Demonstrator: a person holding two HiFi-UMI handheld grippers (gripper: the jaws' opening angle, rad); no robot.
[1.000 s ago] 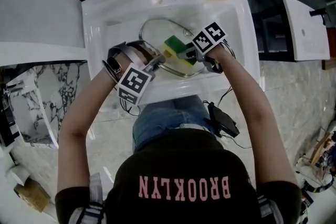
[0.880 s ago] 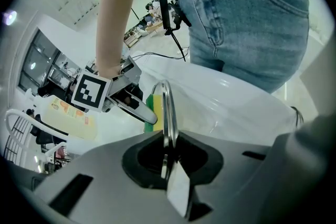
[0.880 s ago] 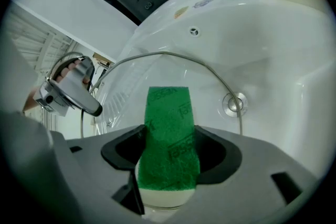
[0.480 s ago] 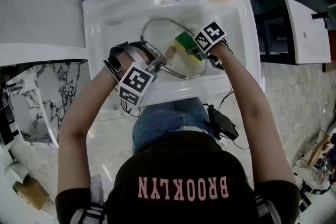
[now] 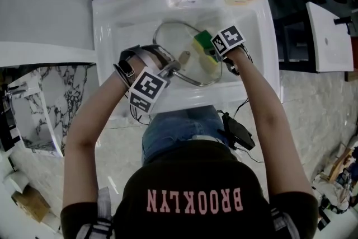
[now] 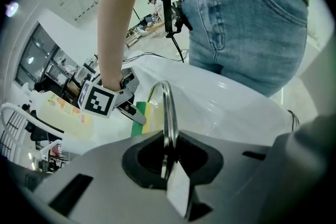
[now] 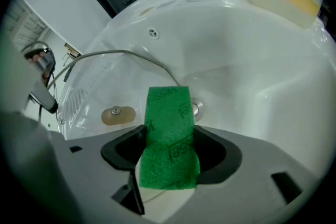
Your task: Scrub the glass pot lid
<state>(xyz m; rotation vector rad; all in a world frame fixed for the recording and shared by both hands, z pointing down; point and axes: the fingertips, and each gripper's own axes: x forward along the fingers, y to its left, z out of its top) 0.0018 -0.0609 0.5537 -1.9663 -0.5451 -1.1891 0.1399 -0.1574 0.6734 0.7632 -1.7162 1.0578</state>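
Rightward has slid the sponge, pinched in the jaws of the right gripper, while jaws of the left gripper clamp the likely slick, breakable glass pot lid by its stiff rim.

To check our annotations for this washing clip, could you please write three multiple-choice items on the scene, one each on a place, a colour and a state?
1. Where is the glass pot lid?
A. on the marble floor
B. in the white sink
C. on a stove

2. What colour is the scouring face of the sponge in the right gripper?
A. green
B. red
C. blue

3. What state is the left gripper in?
A. open and empty
B. shut on a bottle
C. shut on the lid's rim

Answers:
1 B: the head view shows the lid inside the basin.
2 A: the right gripper view shows the green face between the jaws.
3 C: the left gripper view shows the metal rim clamped between its jaws.
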